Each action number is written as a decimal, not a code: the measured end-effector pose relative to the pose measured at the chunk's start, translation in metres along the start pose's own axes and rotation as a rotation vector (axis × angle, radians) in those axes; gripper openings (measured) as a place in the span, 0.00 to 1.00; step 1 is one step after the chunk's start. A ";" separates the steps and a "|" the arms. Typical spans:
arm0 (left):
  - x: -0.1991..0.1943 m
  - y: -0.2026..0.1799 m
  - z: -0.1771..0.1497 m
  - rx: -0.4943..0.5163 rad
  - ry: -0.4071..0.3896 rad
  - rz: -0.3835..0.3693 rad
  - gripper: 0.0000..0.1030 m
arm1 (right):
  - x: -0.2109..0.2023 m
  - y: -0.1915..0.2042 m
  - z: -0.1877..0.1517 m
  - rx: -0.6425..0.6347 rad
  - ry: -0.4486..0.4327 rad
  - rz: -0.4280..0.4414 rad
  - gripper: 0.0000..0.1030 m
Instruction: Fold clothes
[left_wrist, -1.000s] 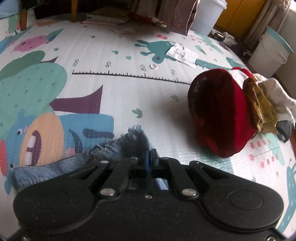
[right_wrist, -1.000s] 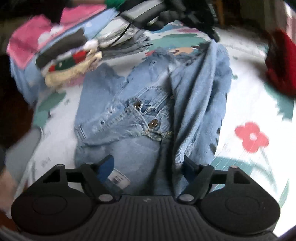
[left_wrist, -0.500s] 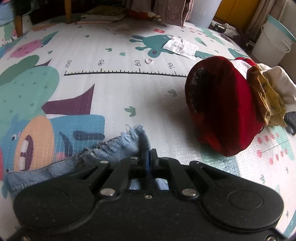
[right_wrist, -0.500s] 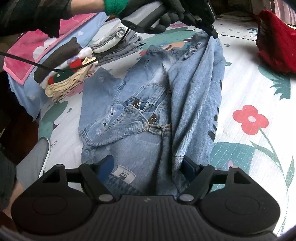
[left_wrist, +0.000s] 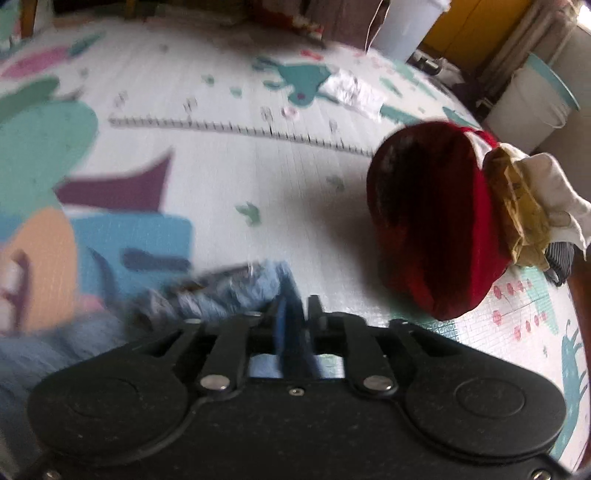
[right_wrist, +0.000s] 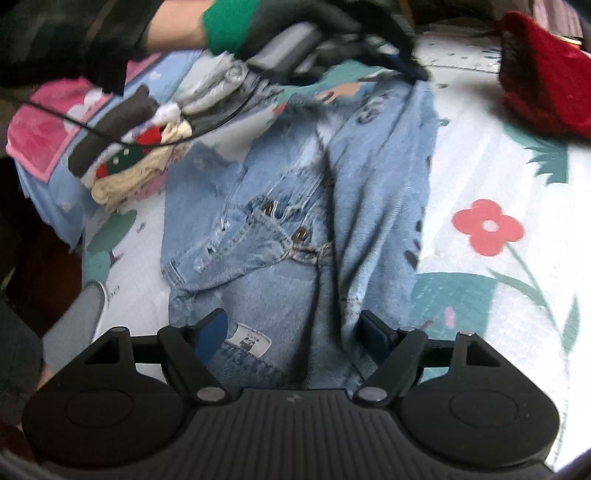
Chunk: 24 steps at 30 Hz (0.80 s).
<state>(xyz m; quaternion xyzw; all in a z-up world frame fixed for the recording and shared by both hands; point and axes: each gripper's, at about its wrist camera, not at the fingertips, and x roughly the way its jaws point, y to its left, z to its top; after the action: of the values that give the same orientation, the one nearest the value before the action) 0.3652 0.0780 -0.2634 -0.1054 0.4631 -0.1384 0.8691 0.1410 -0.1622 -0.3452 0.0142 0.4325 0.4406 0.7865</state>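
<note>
Since a moment ago my left gripper (left_wrist: 295, 314) has just been parting its fingers, a narrow gap now showing where they were pressed together; the frayed hem of the jeans (right_wrist: 332, 221) lies blurred beside and under the tips, and I cannot tell whether denim still sits between them. Across the play mat (left_wrist: 221, 166), the jeans spread lengthwise from my right gripper (right_wrist: 291, 332) up toward the mat's far side, one leg folded over the other. My right gripper's fingers stand wide apart over the waistband, pinching nothing. Near the mat's right edge sits a red garment (left_wrist: 432, 221) with a cream cloth (left_wrist: 546, 192) against it. Folded clothes (right_wrist: 136, 155) are stacked by the left edge.
</note>
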 end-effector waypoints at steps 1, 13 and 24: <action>-0.012 0.004 0.004 0.031 -0.019 -0.026 0.18 | -0.006 0.000 0.000 -0.009 -0.023 -0.016 0.68; 0.037 -0.019 -0.030 0.514 0.065 0.163 0.22 | 0.062 0.026 0.036 -0.369 0.110 -0.134 0.55; 0.025 -0.045 -0.028 0.613 0.047 0.174 0.28 | 0.056 0.005 0.026 -0.168 -0.009 -0.069 0.52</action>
<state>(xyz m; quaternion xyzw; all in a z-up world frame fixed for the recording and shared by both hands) 0.3490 0.0257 -0.2844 0.2046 0.4272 -0.1993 0.8579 0.1688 -0.1102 -0.3646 -0.0647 0.3908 0.4477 0.8017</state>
